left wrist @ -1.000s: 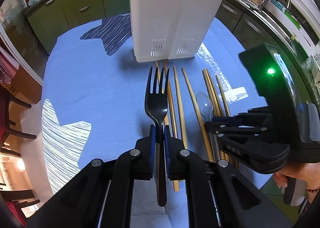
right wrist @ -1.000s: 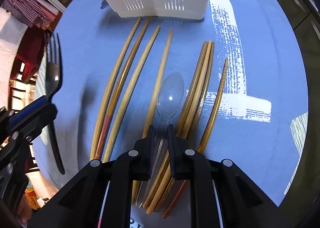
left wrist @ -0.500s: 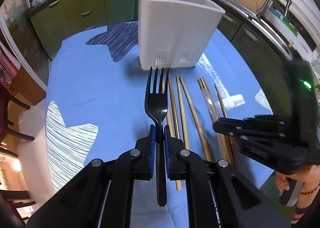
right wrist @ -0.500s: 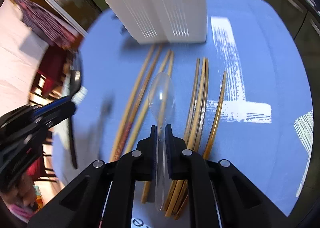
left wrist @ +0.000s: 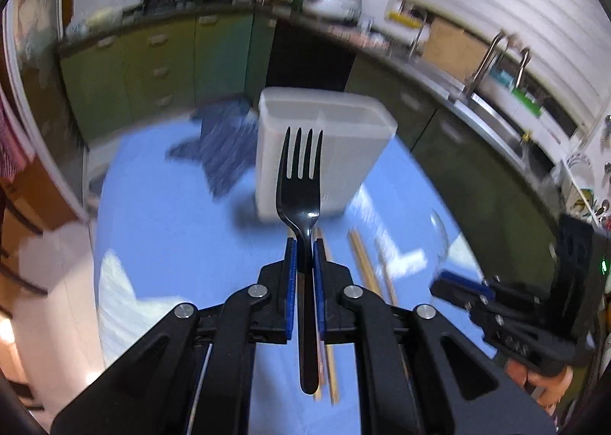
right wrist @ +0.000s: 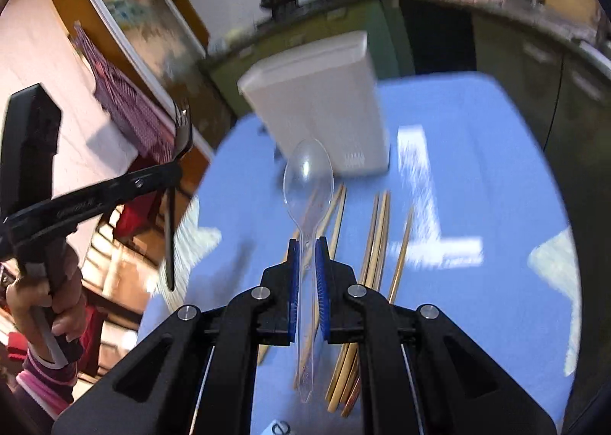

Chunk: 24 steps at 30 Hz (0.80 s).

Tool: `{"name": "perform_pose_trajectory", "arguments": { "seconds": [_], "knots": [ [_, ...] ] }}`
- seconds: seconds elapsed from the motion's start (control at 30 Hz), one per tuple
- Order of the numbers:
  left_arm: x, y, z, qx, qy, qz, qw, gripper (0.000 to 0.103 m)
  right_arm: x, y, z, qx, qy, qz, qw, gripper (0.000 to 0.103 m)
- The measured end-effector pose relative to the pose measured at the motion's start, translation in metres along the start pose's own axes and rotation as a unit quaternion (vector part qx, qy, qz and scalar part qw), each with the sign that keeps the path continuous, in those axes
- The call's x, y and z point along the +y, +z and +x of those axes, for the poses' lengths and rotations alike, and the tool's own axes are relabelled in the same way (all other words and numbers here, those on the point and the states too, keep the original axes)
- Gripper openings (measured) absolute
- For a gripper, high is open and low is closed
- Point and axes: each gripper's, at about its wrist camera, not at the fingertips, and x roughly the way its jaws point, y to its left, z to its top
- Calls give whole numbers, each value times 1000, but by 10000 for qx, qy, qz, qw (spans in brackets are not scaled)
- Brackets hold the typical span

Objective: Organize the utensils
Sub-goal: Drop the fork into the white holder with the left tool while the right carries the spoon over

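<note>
Left claw point(left wrist: 303, 244): blue pads clamped on the neck of a black fork point(left wrist: 300, 183). Fork's long axis runs along the claw's line, tines forward and away, handle end trailing back between the fingers. Fork is off the surface, tines seen against the white utensil holder point(left wrist: 324, 152) beyond.

Right claw point(right wrist: 307, 244): pads clamped on the stem of a clear plastic spoon point(right wrist: 308, 179). Long axis likewise in line with the claw, bowl forward toward the holder, stem tip trailing back under the claw. Spoon is lifted clear of the blue surface point(right wrist: 477, 175).

Wooden chopsticks point(right wrist: 376, 228) lie loose on the surface beneath, roughly parallel, pointing toward the holder. Holder stands upright at the far end. Background blurred.
</note>
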Motion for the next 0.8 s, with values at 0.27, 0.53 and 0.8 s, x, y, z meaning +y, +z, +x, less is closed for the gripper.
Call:
{"name": "perform_pose_trajectory", "arguments": {
  "seconds": [0.27,0.53,0.8],
  "knots": [
    [-15,79,-5,-1468,-59,183,9890,8,-6,15,-45,-896,-374,-124,9952,9],
    [-15,131,35,-2543,301,213,9664,8,-26,14,-64,-1076,-551,-11,9927,9],
    [-11,115,81,-2230,351,380,9735,9,-34,29,-63,-1238,-601,-2,9905,9]
  ]
}}
